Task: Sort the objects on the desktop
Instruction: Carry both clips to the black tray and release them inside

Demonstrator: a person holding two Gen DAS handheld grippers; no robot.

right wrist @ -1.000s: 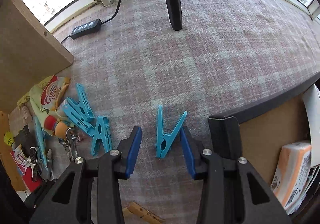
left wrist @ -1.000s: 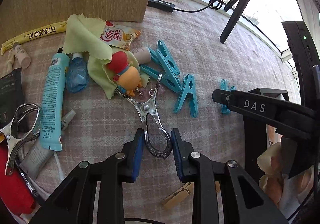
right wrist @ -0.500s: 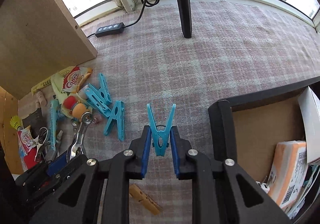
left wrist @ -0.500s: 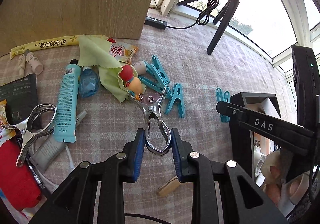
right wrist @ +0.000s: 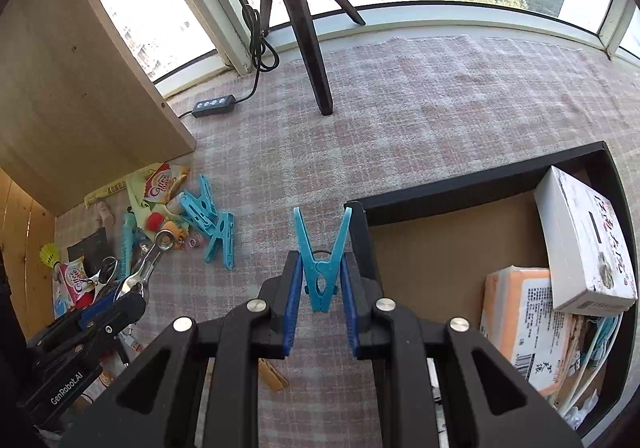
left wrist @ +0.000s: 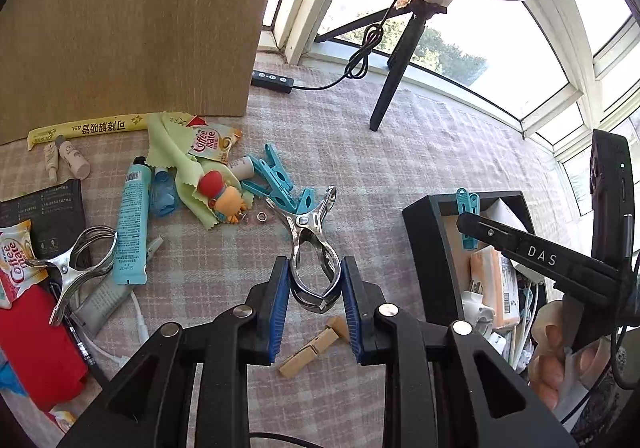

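My left gripper (left wrist: 314, 280) is shut on the handles of a large metal spring clip (left wrist: 310, 244), lifted off the checked cloth. My right gripper (right wrist: 320, 280) is shut on a blue plastic clothespin (right wrist: 321, 260), its prongs pointing up, held at the near left corner of the black box (right wrist: 480, 183). The same pin (left wrist: 466, 207) shows in the left wrist view above the box (left wrist: 420, 244). More blue pins (left wrist: 276, 177) lie in a heap beside a red and orange toy figure (left wrist: 222, 195). A second metal clip (left wrist: 76, 260) lies at the left.
A wooden peg (left wrist: 312, 344) lies under the left gripper. A blue tube (left wrist: 132, 224), green cloth (left wrist: 176, 151), sachets (left wrist: 210, 137) and a red item (left wrist: 36, 344) crowd the left. A wooden panel (left wrist: 132, 19), a tripod (right wrist: 308, 39) and its cable stand behind. The box holds packets (right wrist: 524, 316).
The right gripper closed on the blue clothespin and lifted it to the box corner. The left gripper rose with the metal clip, away from the toy.
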